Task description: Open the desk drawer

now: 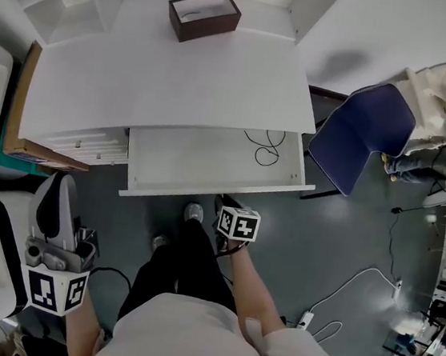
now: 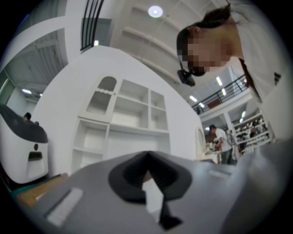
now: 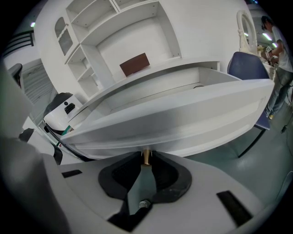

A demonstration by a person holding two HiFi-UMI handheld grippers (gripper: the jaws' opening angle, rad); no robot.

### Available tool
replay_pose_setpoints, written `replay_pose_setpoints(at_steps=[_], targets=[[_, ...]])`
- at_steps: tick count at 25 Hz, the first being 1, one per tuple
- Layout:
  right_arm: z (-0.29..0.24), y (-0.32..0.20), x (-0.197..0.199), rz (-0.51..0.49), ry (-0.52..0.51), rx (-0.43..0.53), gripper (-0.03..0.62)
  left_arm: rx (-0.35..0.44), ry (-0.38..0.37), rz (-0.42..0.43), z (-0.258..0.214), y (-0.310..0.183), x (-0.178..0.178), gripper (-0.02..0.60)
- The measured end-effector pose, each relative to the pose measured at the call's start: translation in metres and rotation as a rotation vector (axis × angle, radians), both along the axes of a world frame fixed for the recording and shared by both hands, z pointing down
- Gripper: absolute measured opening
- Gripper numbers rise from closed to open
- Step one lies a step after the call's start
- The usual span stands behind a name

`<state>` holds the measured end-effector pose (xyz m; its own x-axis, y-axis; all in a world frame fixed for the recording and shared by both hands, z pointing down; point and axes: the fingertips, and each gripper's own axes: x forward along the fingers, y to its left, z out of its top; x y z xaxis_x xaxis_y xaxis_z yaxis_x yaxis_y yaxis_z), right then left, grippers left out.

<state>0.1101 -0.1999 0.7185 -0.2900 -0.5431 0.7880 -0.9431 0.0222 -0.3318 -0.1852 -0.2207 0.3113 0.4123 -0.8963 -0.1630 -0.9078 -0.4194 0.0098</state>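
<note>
My right gripper (image 3: pixel 146 161) clamps the brass knob (image 3: pixel 146 155) of the drawer (image 1: pixel 209 163), open under the white desk (image 1: pixel 179 79). My left gripper (image 2: pixel 147 157): closed, empty. Blue chair (image 1: pixel 361 134) beside desk, grey floor (image 1: pixel 345 236).

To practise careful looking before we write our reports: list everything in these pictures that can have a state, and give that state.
Desk drawer: pulled open.
Black cable: lying loosely looped inside the drawer.
Brown box: open on top, no lid on it.
Right tongs: shut on the drawer's brass knob.
Left tongs: shut, holding nothing.
</note>
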Motion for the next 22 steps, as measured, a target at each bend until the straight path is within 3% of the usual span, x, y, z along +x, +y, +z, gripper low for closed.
replay_pose_setpoints(at_steps=[18,22], targets=[[0.002,0.028,0.003,0.012,0.031,0.031,0.075,0.023,-0.017,0.047,-0.004,0.038,-0.006,0.005],[-0.005,0.031,0.005,0.077,0.047,0.054,0.083,0.029,-0.020,0.060,-0.006,0.048,-0.008,0.005]])
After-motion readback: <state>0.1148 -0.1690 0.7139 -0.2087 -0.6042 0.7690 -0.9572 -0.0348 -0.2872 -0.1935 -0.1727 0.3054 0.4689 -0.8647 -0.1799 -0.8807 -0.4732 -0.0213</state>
